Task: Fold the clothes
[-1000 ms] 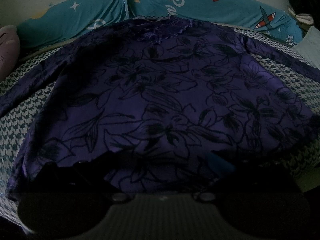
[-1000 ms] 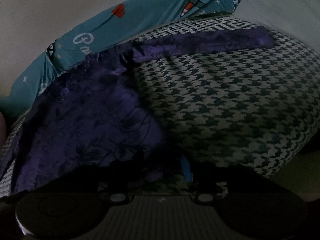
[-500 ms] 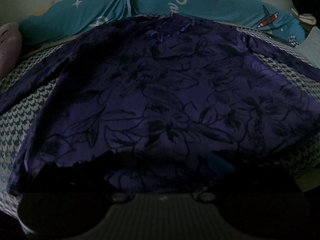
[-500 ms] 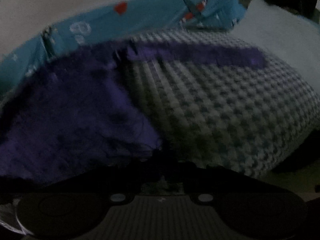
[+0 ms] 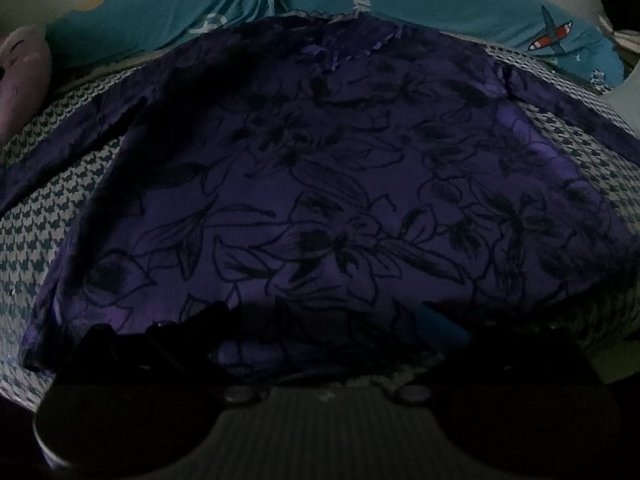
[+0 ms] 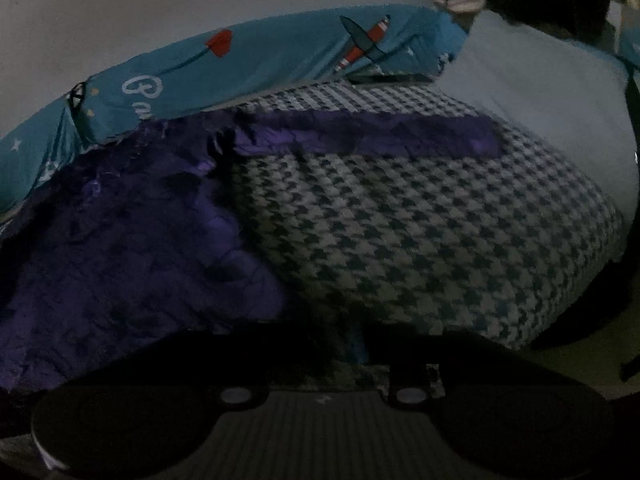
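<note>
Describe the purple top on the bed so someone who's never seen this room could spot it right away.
Find the bed's houndstooth cover, with a teal cartoon-print pillow along its far edge. The purple top lies spread flat below that pillow, sleeves out to both sides. It alone is deep purple with dark outlined flowers.

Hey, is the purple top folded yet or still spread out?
Spread out. The purple top lies flat on the houndstooth cover, its sleeve stretched straight to the side.

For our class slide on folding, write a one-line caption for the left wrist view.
Purple floral top spread flat on a houndstooth cover, hem nearest the left gripper, teal pillow behind.
</note>
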